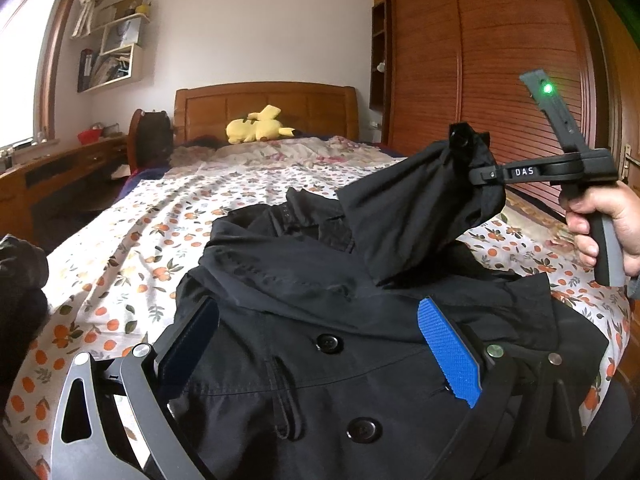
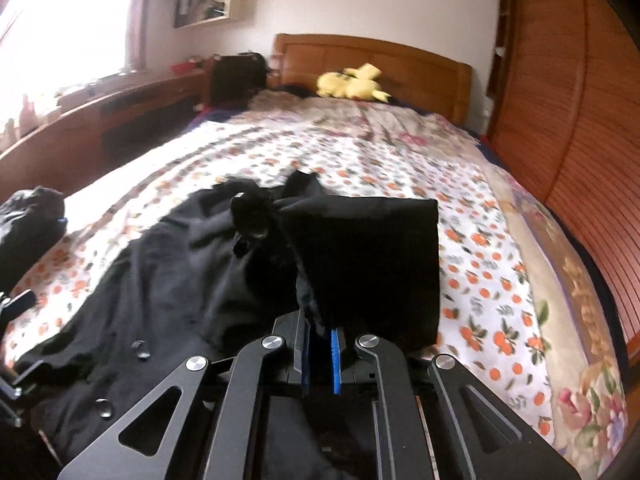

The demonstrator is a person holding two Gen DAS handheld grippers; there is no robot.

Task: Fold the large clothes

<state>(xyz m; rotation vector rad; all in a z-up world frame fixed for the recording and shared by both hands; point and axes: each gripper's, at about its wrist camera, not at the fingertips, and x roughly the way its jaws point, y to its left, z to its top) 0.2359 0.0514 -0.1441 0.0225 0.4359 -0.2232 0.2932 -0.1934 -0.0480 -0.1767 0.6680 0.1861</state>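
Observation:
A large black buttoned coat lies on the bed with the flowered sheet. My left gripper is open, its blue pads spread wide just above the coat's front near the buttons. My right gripper is shut on the coat's black sleeve and holds it lifted above the coat. In the left wrist view the right gripper shows at the right with the sleeve hanging from it. The coat's body spreads to the left in the right wrist view.
A yellow plush toy lies by the wooden headboard. A wooden wardrobe stands right of the bed. A desk and wall shelves are on the left. Another dark garment lies at the bed's left edge.

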